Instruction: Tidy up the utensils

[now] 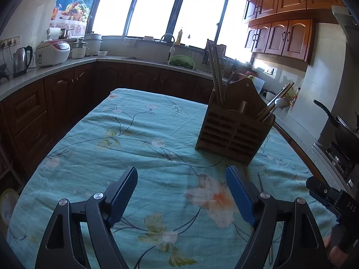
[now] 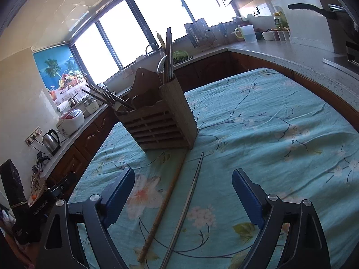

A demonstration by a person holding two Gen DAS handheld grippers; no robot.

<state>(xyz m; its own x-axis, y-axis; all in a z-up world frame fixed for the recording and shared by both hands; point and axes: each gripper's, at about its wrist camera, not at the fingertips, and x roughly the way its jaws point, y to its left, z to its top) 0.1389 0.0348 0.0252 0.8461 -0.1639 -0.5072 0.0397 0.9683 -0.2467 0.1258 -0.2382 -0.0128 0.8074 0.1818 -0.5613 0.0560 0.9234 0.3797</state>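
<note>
We've got the wooden utensil holder (image 2: 157, 121) upright on the floral teal cloth (image 2: 269, 134), w/ chopsticks (image 2: 168, 53) and a spoon (image 2: 162, 63) standing in its compartments. Two loose sticks lie on the cloth just in front of the holder: a wooden chopstick (image 2: 166, 204) w/ its far tip almost at the holder's base, and a metal chopstick (image 2: 188, 204) beside it, apart from the holder. Our right gripper (image 2: 183, 177) is spread wide, both sticks lying between its fingers, nothing gripped. Our left gripper (image 1: 181, 174) is also wide open and empty, nearer us than the holder.
</note>
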